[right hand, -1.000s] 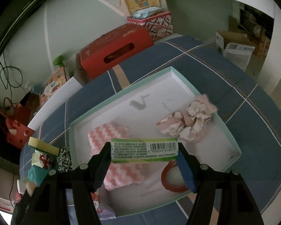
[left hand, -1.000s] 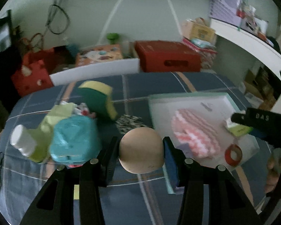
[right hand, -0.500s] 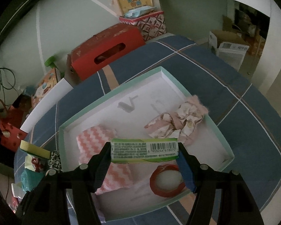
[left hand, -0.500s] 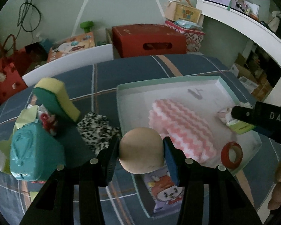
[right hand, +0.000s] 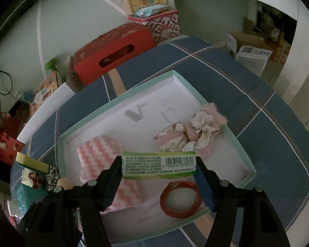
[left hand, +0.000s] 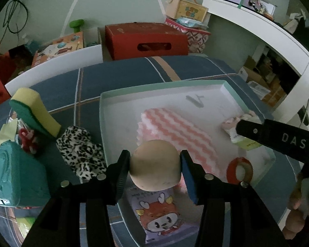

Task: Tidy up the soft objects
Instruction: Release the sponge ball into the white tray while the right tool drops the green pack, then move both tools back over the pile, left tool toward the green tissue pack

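Note:
My left gripper (left hand: pixel 155 156) holds a beige soft ball (left hand: pixel 155 164) over the near left corner of the mint-rimmed tray (left hand: pixel 162 84). Its jaws are opening, and both pads still touch the ball's sides. My right gripper (right hand: pixel 158 162) is shut on a green tissue packet (right hand: pixel 158 164) with a barcode, held level above the tray (right hand: pixel 113 103). In the tray lie a pink zigzag cloth (left hand: pixel 175 127), a red tape roll (right hand: pixel 181 198), a crumpled pink cloth (right hand: pixel 191 135) and a cartoon tissue pack (left hand: pixel 158 214).
Left of the tray on the blue checked cover lie a leopard-print cloth (left hand: pixel 80 152), a yellow-green sponge (left hand: pixel 35 113) and a teal pack (left hand: pixel 16 175). A red box (left hand: pixel 146 39) stands behind. A person's hand (left hand: pixel 298 210) shows at the right edge.
My left gripper has carried the ball to the right, from over the blue cover to above the tray's near left corner. The right gripper and its green packet have hardly moved.

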`<control>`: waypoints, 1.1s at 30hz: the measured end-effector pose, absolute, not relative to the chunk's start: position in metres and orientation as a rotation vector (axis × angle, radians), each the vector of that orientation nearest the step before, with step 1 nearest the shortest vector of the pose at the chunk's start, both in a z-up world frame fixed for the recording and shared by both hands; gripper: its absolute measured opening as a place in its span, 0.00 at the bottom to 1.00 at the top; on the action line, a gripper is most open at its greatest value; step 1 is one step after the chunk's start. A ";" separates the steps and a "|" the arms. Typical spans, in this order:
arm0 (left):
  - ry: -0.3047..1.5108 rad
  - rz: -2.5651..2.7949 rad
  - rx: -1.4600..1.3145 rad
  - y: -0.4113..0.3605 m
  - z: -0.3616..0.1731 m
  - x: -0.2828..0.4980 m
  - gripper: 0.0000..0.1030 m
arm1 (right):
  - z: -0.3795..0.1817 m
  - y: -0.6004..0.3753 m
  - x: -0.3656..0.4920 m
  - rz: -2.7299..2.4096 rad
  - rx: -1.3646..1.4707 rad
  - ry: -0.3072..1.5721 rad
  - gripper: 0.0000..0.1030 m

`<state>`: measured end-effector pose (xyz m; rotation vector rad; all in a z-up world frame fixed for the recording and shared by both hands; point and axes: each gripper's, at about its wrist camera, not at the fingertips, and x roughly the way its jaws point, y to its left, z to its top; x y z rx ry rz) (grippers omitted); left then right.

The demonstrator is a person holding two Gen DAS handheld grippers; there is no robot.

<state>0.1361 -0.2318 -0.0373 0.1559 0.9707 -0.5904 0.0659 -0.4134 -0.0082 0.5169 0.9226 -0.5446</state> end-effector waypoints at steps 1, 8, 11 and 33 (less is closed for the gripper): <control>0.971 -0.593 0.159 -0.232 -0.037 0.135 0.69 | -0.008 -0.414 0.066 -0.552 0.518 0.920 0.68; 0.977 -0.574 0.128 -0.222 -0.033 0.135 0.80 | -0.013 -0.418 0.066 -0.571 0.533 0.946 0.71; 0.972 -0.548 0.113 -0.212 -0.030 0.136 0.85 | -0.013 -0.416 0.066 -0.567 0.523 0.948 0.78; 0.992 -0.337 -0.007 -0.147 -0.010 0.148 0.94 | -0.008 -0.390 0.076 -0.537 0.424 0.940 1.00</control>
